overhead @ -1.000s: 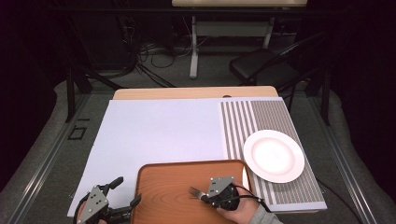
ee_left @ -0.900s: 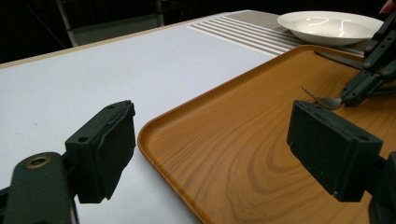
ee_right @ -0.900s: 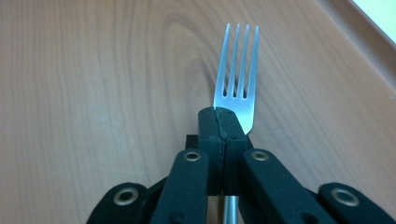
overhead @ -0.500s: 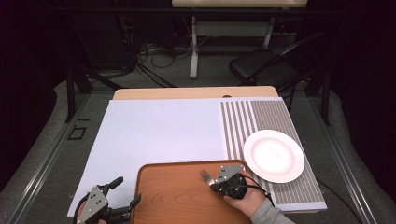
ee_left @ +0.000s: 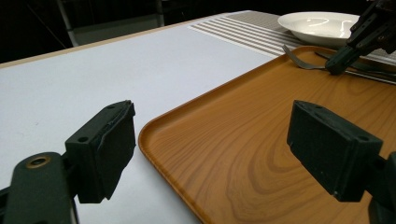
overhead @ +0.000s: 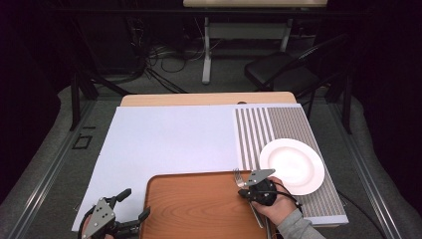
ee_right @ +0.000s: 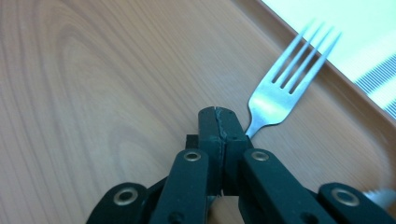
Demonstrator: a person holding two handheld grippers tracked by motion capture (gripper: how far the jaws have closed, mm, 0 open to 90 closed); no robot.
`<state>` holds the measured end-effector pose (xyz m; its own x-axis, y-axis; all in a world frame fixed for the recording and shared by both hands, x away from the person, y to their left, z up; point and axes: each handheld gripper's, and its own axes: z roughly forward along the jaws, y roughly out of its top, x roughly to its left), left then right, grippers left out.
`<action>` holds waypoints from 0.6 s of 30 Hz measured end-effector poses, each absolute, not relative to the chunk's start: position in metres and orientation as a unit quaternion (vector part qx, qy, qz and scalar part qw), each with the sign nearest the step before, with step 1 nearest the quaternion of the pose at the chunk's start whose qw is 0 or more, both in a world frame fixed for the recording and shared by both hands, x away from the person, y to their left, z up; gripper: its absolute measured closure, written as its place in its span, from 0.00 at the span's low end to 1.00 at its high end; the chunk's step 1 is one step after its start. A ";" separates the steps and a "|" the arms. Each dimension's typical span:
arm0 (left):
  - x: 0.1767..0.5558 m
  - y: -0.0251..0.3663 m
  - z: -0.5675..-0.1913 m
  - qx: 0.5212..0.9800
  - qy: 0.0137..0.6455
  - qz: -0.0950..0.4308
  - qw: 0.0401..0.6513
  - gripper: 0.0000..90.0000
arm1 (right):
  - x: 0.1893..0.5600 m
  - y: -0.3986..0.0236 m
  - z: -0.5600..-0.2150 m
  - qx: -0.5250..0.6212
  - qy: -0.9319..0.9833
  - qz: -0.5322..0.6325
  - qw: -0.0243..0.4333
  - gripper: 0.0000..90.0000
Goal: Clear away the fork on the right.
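Right gripper view: right gripper pinching fork | left gripper spread | writing: none legible

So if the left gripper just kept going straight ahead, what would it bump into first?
Probably the wooden tray. The left gripper has its jaws open astride the tray's corner rim, so it would likely slide onto it; farther on lies the fork.

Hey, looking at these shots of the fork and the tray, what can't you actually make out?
- Fork handle: in the right gripper view, hidden behind the shut right claw.
- Same handle in the high view: covered by the hand.
- Tray near edge: cut off by the bottom of the high view.
- Second utensil beside the fork in the left gripper view: too small and cut by the right edge to name.
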<state>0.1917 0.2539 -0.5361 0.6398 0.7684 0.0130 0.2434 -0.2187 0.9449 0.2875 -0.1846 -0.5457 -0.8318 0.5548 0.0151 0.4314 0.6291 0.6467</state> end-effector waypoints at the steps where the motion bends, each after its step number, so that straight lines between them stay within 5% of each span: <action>1: 0.192 0.254 -0.536 0.739 0.343 0.251 0.523 0.17 | 0.288 -0.187 -0.546 0.277 0.897 0.330 0.096 1.00; 18: 0.193 0.253 -0.536 0.738 0.343 0.251 0.525 0.17 | 0.288 -0.204 -0.544 0.301 0.889 0.331 0.092 1.00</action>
